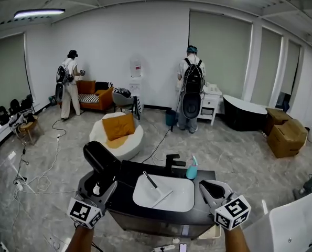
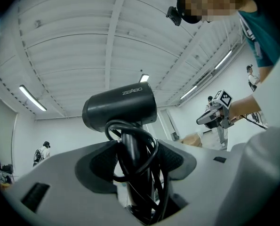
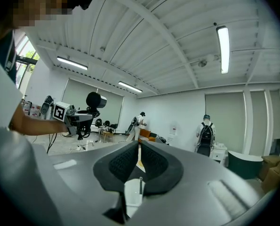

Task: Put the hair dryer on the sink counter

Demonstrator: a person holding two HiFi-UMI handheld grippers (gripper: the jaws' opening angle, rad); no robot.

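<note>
The black hair dryer stands upright in my left gripper, just above the left end of the black sink counter. In the left gripper view the pads clamp the handle with the cord wound round it, and the hair dryer's barrel sits above my left gripper. My right gripper hovers over the counter's right end, shut and holding nothing. In the right gripper view my right gripper shows its pads pressed together, and the hair dryer appears far left.
A white basin with a thin tool in it is set in the counter. Behind it stand a black faucet and a teal bottle. A white pouf, floor cables, cardboard boxes and two people stand farther back.
</note>
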